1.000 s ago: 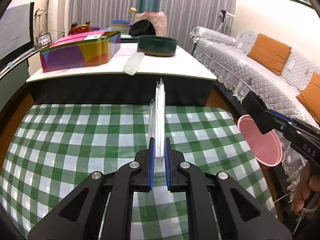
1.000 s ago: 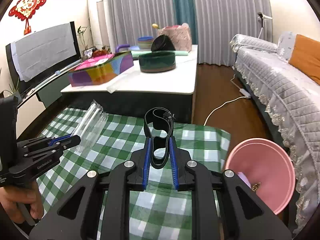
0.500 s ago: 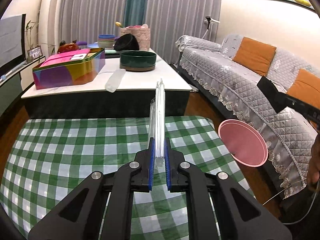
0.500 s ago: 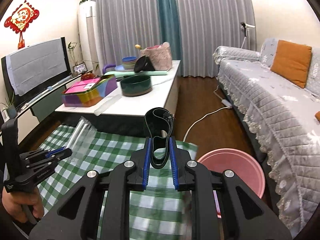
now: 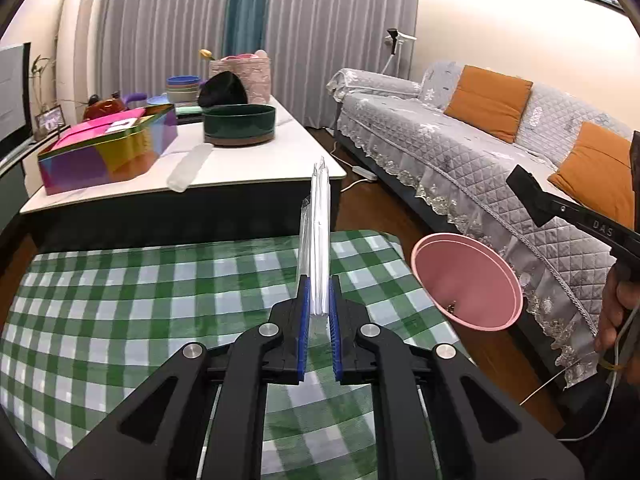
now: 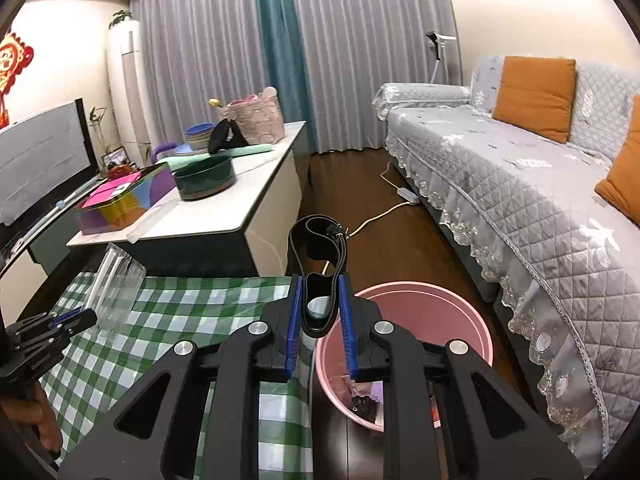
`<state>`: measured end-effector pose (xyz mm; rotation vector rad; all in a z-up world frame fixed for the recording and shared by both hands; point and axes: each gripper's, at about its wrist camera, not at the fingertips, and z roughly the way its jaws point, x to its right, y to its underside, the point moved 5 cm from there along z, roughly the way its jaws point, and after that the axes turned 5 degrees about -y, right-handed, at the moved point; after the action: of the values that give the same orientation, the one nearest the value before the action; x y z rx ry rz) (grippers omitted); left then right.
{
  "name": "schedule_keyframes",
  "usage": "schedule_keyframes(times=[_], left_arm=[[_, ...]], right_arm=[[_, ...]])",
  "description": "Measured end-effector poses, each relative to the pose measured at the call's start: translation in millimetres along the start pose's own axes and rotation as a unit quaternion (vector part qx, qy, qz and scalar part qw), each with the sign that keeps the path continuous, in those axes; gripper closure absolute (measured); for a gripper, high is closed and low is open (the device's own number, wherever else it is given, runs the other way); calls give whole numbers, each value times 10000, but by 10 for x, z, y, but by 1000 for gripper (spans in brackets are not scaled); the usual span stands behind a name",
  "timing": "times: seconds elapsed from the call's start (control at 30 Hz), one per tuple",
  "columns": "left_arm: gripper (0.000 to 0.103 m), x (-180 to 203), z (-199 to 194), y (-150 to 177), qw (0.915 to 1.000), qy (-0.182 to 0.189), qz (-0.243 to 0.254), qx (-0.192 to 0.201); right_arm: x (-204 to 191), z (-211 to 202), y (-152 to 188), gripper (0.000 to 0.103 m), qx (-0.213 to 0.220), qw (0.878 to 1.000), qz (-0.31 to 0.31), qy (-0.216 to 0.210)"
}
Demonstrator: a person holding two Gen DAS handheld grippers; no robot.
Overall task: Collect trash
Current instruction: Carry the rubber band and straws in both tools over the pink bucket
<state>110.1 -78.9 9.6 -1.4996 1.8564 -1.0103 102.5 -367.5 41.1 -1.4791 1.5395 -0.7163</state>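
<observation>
My left gripper [image 5: 318, 300] is shut on a clear plastic wrapper [image 5: 316, 232] that stands up edge-on over the green checked tablecloth [image 5: 140, 304]. The same wrapper [image 6: 116, 284] and the left gripper [image 6: 80, 316] show at the left of the right wrist view. My right gripper [image 6: 319, 304] is shut on a black looped strap [image 6: 318, 248] and hangs at the near rim of the pink bin [image 6: 440, 320], which holds some scraps. From the left wrist view the pink bin [image 5: 468, 280] stands beyond the table's right edge, with the right gripper's black body [image 5: 568, 208] above it.
A white coffee table [image 5: 248, 168] behind carries a colourful box [image 5: 108, 148], a dark green bowl [image 5: 239, 124] and several other items. A grey quilted sofa [image 6: 520, 200] with orange cushions runs along the right. A white cord [image 6: 384, 212] lies on the wooden floor.
Both grippers have swung to the right, keeping their loads. The pink bin now sits directly under the right gripper's fingers and closer in the left wrist view.
</observation>
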Motion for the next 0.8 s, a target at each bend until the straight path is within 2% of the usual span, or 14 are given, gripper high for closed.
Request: schedule_keyframes(times=[0.3, 0.8], left_arm=[[94, 298, 130, -38, 9995, 297, 124, -55], [94, 842, 464, -286, 9970, 712, 289, -17]], right_arm=[[289, -2, -75, 84, 156, 9993, 144, 315], [710, 64, -76, 84, 140, 9969, 319, 699]])
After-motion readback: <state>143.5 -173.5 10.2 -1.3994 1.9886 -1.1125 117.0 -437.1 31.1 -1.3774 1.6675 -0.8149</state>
